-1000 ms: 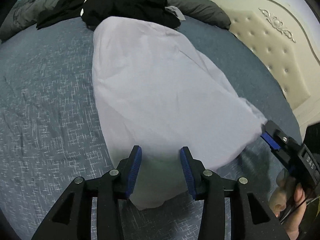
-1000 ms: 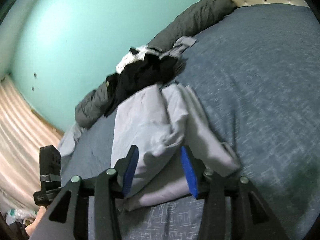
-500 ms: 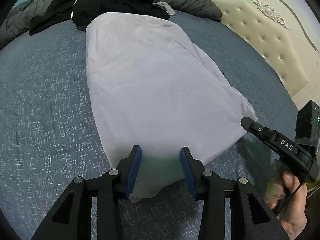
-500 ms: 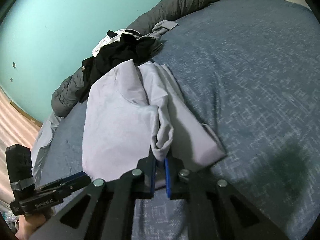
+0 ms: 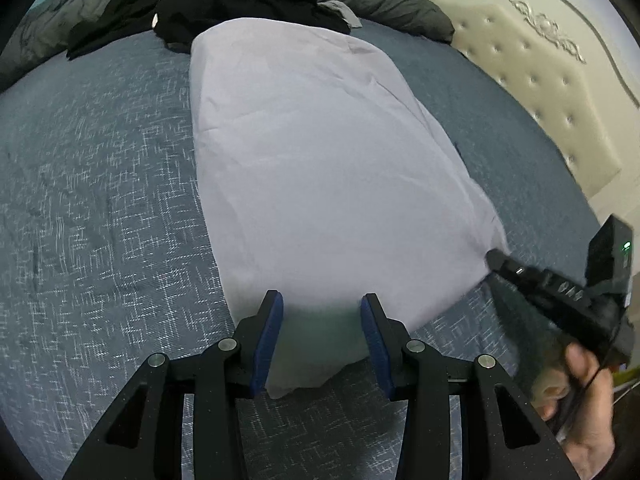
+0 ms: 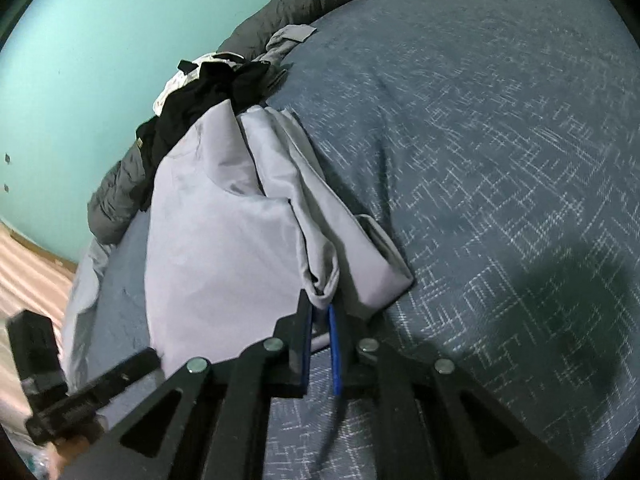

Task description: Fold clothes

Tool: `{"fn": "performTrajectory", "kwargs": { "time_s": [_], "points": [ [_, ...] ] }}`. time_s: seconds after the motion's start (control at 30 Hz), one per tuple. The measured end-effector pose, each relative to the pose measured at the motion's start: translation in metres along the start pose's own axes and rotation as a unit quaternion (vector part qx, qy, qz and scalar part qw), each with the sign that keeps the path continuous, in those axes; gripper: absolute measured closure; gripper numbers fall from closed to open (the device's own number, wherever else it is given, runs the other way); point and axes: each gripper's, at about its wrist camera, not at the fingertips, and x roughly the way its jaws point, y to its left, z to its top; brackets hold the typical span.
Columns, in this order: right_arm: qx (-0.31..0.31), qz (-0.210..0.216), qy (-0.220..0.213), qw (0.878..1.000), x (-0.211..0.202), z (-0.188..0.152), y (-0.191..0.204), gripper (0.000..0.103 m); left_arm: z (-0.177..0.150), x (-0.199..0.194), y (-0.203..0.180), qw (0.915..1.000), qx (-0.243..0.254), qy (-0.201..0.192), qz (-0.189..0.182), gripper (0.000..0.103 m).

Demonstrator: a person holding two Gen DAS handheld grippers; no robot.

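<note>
Blue-grey bedding (image 5: 100, 208) with a pale crosshatch weave is filling most of both views, running back to a teal wall (image 6: 100, 40) and a cream tufted headboard (image 5: 560, 92). Lying flat on it is a pale lilac garment (image 5: 320, 168), thin and smooth with a few soft creases, its long axis stretching straight away from the left gripper (image 5: 321, 344) toward a heap of black clothes (image 5: 240, 4) and a dark grey duvet roll (image 5: 392, 0) at the far end. The left gripper is hovering over the garment's near edge with its blue-padded jaws standing apart, the cloth lying between and beneath them but not pinched. The right gripper (image 6: 320, 320) is sitting at the garment's near corner on the headboard side, its jaws having just been closing and now clamping a bunched fold of the lilac fabric between the pads. So both hands are sitting along the same short near edge, the right already gripping, the left nearer the opposite corner. Judging by this, the coming fold would carry that near edge along the long axis toward the far end, once the left jaws close.
</note>
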Motion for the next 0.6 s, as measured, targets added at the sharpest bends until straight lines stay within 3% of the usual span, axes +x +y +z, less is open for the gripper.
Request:
{"fn": "performTrajectory", "kwargs": {
  "time_s": [0.13,0.23,0.4,0.5,0.6],
  "points": [
    [0.015,-0.005,-0.053,0.998,-0.03,0.009,-0.002,0.089,0.001,0.001,0.004,1.0,-0.008,0.0,-0.005,0.059],
    [-0.008,0.035,-0.096,0.995,-0.054,0.022,0.01,0.089,0.001,0.002,0.005,0.9999,-0.009,0.0,-0.008,0.058],
    [-0.047,0.074,-0.058,0.994,-0.028,0.025,0.033,0.09,0.002,0.003,0.006,0.9999,-0.013,0.001,-0.01,0.056],
    [-0.032,0.041,-0.029,0.998,-0.001,0.018,0.021,0.09,0.002,0.004,0.006,0.9998,-0.013,0.001,-0.013,0.055],
    [-0.016,0.018,-0.012,1.0,0.013,0.019,0.009,0.1,0.003,0.007,0.007,0.9996,-0.019,0.0,-0.018,0.055]
  ]
}}
